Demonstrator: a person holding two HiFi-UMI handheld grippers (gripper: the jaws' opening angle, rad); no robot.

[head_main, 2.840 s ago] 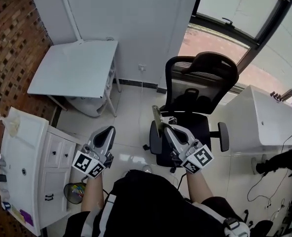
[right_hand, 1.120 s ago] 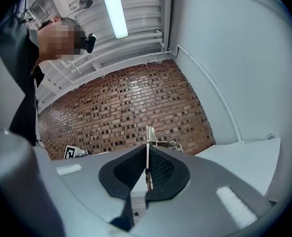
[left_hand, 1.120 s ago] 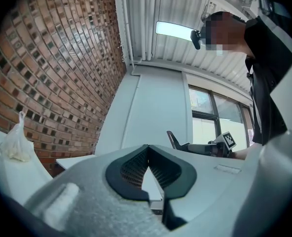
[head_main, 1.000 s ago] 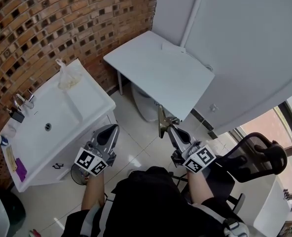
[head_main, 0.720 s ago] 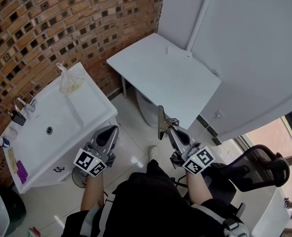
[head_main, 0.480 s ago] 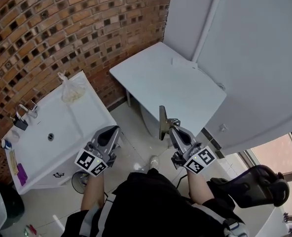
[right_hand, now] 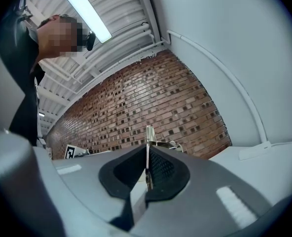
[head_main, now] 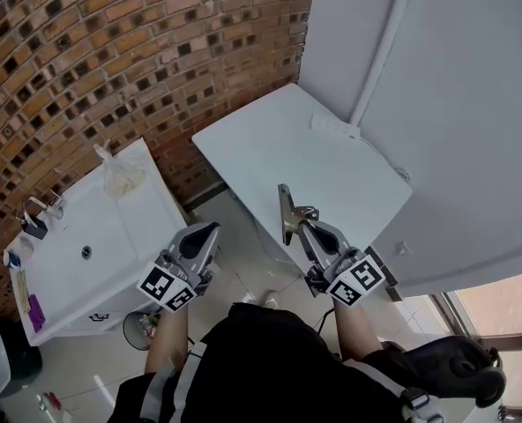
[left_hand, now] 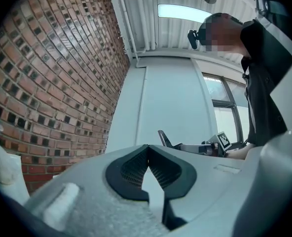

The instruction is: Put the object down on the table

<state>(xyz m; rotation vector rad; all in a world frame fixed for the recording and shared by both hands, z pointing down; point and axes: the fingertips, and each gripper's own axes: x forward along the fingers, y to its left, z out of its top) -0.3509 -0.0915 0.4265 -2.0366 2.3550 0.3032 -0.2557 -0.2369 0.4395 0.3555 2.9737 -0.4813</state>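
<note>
A thin flat metal piece (head_main: 286, 214) stands upright in my right gripper (head_main: 300, 226), which is shut on its lower part. In the right gripper view the metal piece (right_hand: 148, 141) sticks up edge-on between the closed pads of my right gripper (right_hand: 147, 171). It hangs above the near edge of the white table (head_main: 305, 152). My left gripper (head_main: 206, 231) is held to the left over the floor. Its pads meet in the left gripper view with nothing between them (left_hand: 147, 154). There the metal piece (left_hand: 163, 138) also shows, off to the right.
A white sink cabinet (head_main: 76, 236) with a tap (head_main: 33, 216) and a plastic bag (head_main: 120, 174) stands at the left against the brick wall (head_main: 111, 51). A white wall panel (head_main: 455, 104) backs the table. A black office chair (head_main: 459, 368) is at the lower right.
The view has swung from the office chair to the white table, which has come closer. The right gripper with the metal piece now hangs over the table's near edge. Both grippers keep their pose.
</note>
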